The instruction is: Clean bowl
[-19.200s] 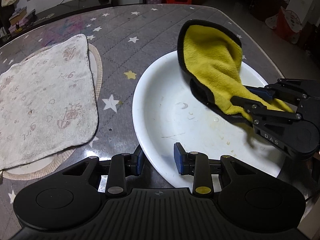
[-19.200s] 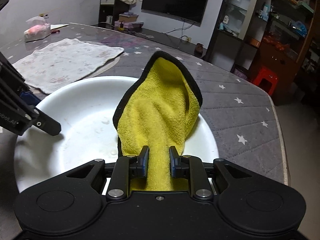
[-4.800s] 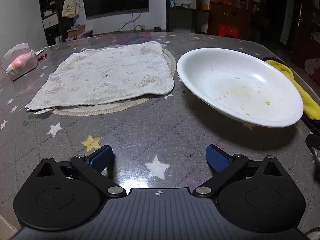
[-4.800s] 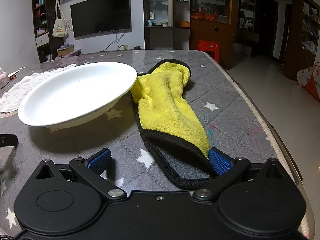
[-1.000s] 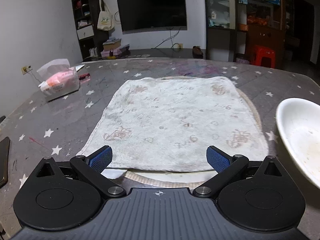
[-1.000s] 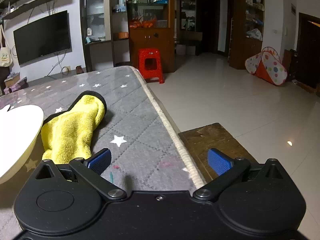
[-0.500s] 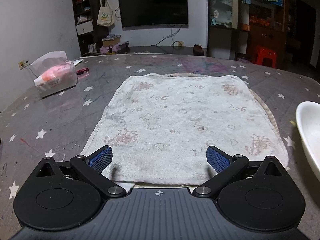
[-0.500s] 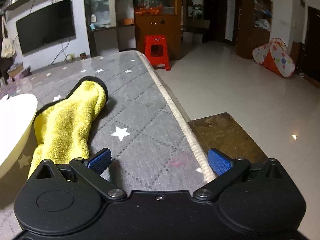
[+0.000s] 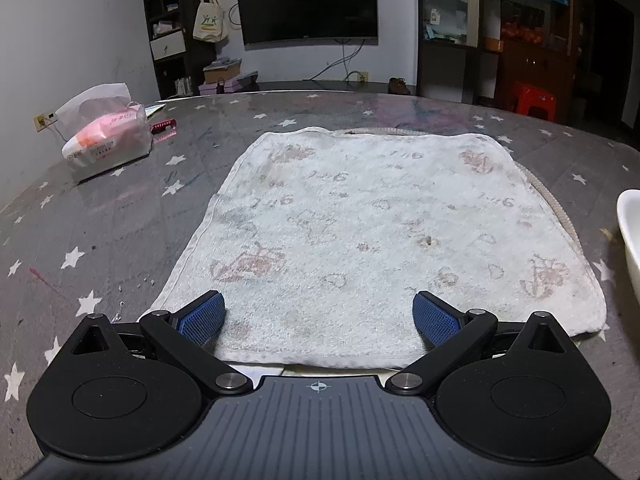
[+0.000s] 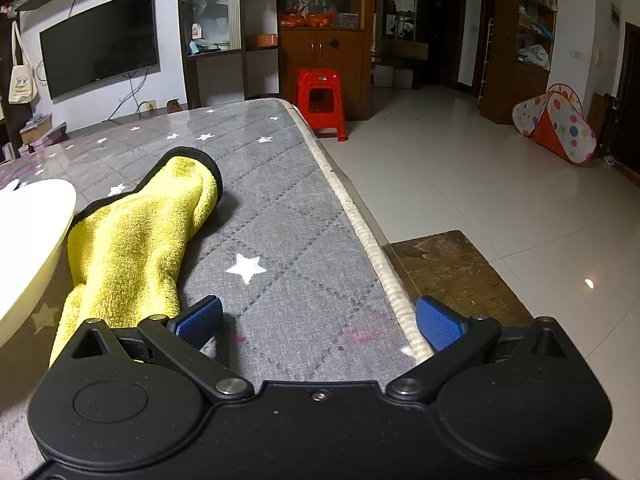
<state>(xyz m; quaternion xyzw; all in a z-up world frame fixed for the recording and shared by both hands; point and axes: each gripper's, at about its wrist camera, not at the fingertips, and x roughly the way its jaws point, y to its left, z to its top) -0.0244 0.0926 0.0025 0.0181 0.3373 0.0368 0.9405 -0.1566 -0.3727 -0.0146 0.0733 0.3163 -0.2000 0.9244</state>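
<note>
A: What lies around the towel [image 9: 372,236] in the left wrist view?

B: The towel is spread flat on the table [image 9: 120,216], over a round mat [image 9: 548,200] whose rim shows past its right and far edges. Left of the towel and well apart from it sits a tissue pack [image 9: 110,140]; just beyond the pack lies a small red item, too small to identify. Right of the towel, at the frame edge, is the rim of the bowl [image 9: 630,232], white, apart from the towel. Beyond the towel's far edge hang a TV [image 9: 306,2] and a tote bag [image 9: 209,20].

A: Is any writing legible?

B: Faint marks on the towel resemble "146"; they are too faded to confirm. The pack's label is unreadable.

A: And the grippers?

B: The left gripper [image 9: 318,316] is spread wide and holds nothing; its blue pads [image 9: 200,316] sit over the towel's near edge. Whether they touch the towel cannot be told. The right gripper [image 10: 320,322] is likewise spread wide and empty, over the table's right margin, its right pad past the piped edge.

A: What is near the bowl in the right wrist view?

B: The bowl [image 10: 28,240] sits on the table at far left. Just beside it, to the right, lies a yellow cloth [image 10: 136,240] with black trim. Further right, off the table, stand a red stool [image 10: 320,98] and a dotted play tent [image 10: 558,124] on the tiled floor.
</note>
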